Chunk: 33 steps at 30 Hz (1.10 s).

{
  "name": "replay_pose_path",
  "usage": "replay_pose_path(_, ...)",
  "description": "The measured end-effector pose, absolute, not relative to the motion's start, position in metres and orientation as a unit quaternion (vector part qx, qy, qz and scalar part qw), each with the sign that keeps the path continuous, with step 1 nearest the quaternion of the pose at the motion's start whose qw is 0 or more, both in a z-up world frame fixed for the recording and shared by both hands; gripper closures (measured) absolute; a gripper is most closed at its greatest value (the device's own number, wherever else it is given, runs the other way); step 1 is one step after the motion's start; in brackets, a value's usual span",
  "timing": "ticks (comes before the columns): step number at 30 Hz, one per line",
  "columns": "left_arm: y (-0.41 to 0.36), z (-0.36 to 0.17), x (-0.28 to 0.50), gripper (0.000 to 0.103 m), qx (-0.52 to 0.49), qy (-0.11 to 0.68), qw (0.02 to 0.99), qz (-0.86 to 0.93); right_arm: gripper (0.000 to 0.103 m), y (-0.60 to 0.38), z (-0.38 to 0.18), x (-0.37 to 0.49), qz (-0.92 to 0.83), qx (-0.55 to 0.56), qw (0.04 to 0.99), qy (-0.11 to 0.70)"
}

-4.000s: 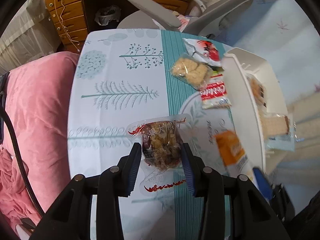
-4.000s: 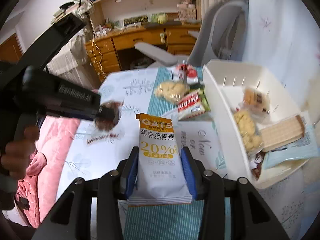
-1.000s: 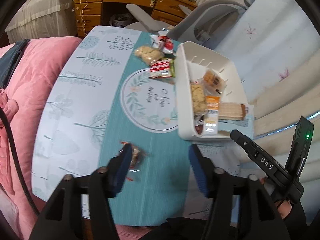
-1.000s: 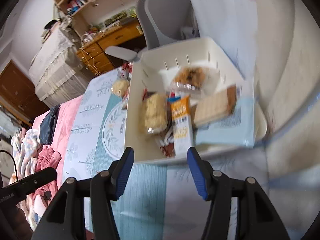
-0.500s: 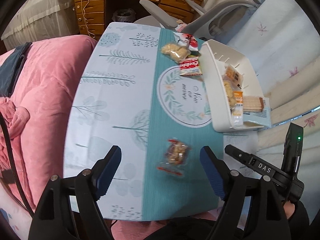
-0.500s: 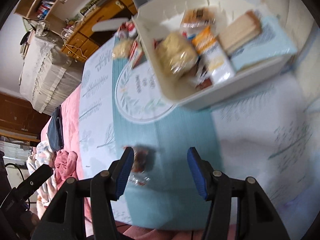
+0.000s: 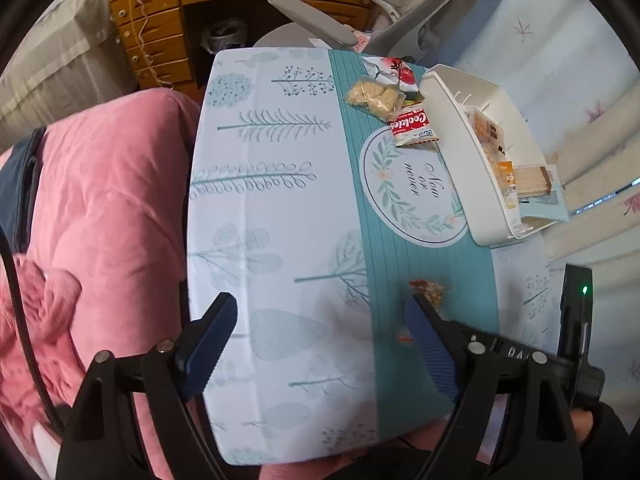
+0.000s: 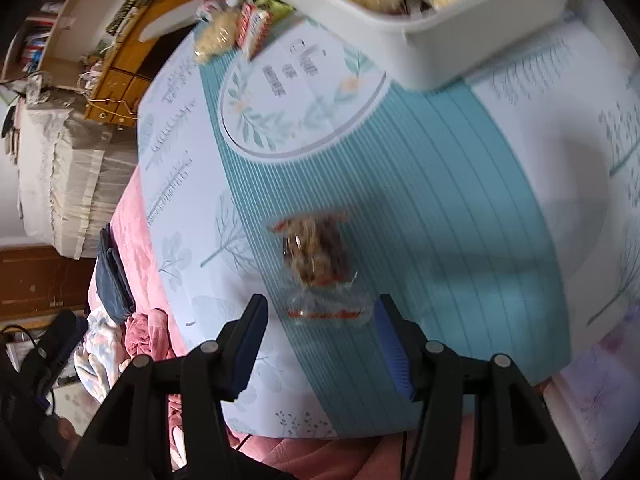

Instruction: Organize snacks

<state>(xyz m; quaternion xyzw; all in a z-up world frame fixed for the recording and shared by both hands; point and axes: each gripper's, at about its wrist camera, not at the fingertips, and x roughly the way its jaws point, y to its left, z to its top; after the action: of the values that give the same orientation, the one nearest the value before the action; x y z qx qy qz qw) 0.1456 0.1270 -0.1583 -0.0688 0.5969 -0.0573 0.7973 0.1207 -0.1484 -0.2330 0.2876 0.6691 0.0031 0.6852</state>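
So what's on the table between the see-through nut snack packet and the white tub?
Nothing: the right wrist view shows only bare teal striped tablecloth between the clear nut snack packet and the white plastic tub.

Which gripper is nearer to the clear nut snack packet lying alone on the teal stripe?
Right. The right gripper is open, just short of the nut packet. The left gripper, jaws opening and empty, is off to the packet's side.

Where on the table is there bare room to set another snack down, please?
The white tree-print half of the tablecloth, toward the pink blanket, is bare. The far corner is crowded: cracker pack, Coolates pack and red-white pack beside the white basket.
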Motion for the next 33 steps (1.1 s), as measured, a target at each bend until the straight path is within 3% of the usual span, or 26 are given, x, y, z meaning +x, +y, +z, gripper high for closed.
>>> replay_pose_path(29,0.055,-0.191,0.343,0.015,0.087,0.637,0.758,-0.109,0.047,-0.105,-0.27,0.153,-0.04,0.164,0.669,0.724)
replay_pose_path(33,0.039,-0.202,0.373,0.015,0.091,0.639,0.756,-0.114,0.057,-0.099,-0.268,0.163,-0.014,0.127,0.674,0.728)
